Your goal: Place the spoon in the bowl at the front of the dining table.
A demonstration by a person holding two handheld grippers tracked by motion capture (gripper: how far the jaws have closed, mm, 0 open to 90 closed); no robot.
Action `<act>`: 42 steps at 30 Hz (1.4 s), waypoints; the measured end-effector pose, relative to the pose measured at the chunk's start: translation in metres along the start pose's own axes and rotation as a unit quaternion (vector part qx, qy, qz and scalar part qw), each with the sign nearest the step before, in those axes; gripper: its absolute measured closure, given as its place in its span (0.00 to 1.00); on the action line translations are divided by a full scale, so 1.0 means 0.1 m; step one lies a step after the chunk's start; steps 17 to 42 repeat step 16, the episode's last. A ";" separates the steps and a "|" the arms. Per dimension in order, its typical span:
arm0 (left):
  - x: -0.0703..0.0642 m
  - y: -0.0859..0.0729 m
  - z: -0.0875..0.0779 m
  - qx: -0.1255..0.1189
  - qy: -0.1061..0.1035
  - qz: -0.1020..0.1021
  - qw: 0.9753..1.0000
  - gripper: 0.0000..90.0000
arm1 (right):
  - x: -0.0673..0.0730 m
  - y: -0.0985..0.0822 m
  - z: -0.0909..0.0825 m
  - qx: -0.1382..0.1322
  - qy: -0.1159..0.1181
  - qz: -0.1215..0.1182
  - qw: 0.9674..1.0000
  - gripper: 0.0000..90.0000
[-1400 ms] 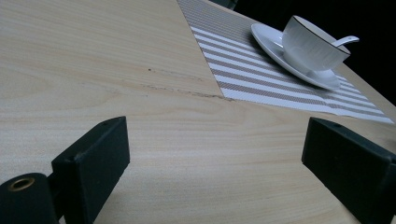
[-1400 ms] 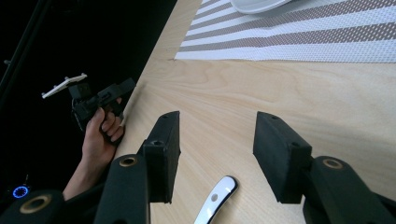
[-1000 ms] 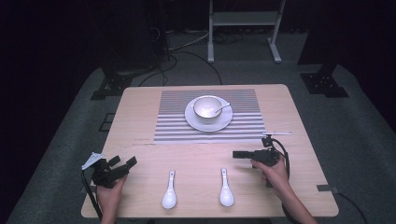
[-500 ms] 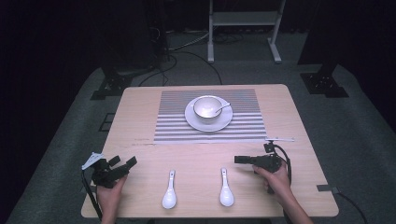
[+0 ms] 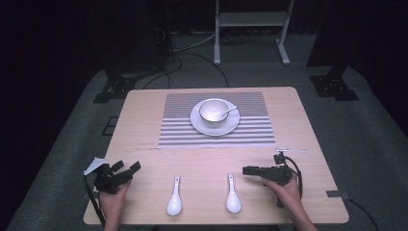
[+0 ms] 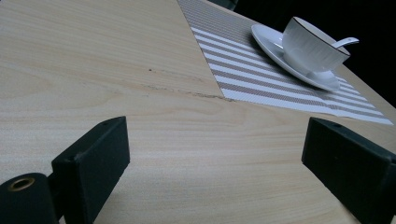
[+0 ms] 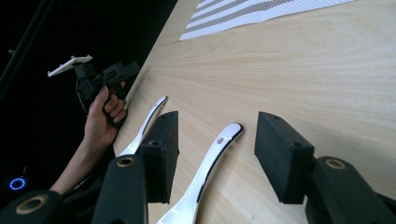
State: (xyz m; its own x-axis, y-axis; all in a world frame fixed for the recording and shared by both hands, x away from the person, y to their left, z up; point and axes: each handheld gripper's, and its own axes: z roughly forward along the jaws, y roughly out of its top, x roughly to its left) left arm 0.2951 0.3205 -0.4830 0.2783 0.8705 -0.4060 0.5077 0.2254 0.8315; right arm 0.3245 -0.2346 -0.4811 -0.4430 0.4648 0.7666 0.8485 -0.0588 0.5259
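Two white spoons lie near the table's front edge, the left spoon (image 5: 174,197) and the right spoon (image 5: 233,195). My right gripper (image 5: 246,170) lies low over the table and points left at the right spoon's handle. In the right gripper view its jaws (image 7: 218,133) stand open on either side of that spoon (image 7: 205,172), with a gap on each side. The left spoon (image 7: 150,119) lies beyond it. My left gripper (image 5: 126,167) rests at the front left corner, open and empty (image 6: 217,158). A white bowl (image 5: 213,110) with a spoon (image 5: 230,111) in it sits on a plate (image 5: 226,127).
A striped placemat (image 5: 183,130) lies under the plate at the back middle of the wooden table (image 5: 308,144). A metal stand (image 5: 250,19) and cables sit on the dark floor behind. In the right gripper view a hand (image 7: 100,116) holds the left gripper at the table's edge.
My right gripper has come down and toward the front edge, closer to the right spoon's handle. The left gripper and the spoons have not moved.
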 end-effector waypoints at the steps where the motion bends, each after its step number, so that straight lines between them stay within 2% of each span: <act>1: 0.00 0.00 0.00 0.000 0.000 0.000 1.000 0.07 | 0.01 -0.01 0.00 -0.001 -0.001 0.000 1.000 0.54; 14: 0.00 0.00 0.00 0.000 0.000 0.001 1.000 0.07 | 0.07 -0.13 -0.05 -0.016 -0.001 -0.016 1.000 0.50; 42: 0.00 0.00 0.00 -0.001 0.000 0.000 1.000 0.07 | 0.07 -0.14 -0.06 -0.016 -0.001 -0.013 1.000 0.49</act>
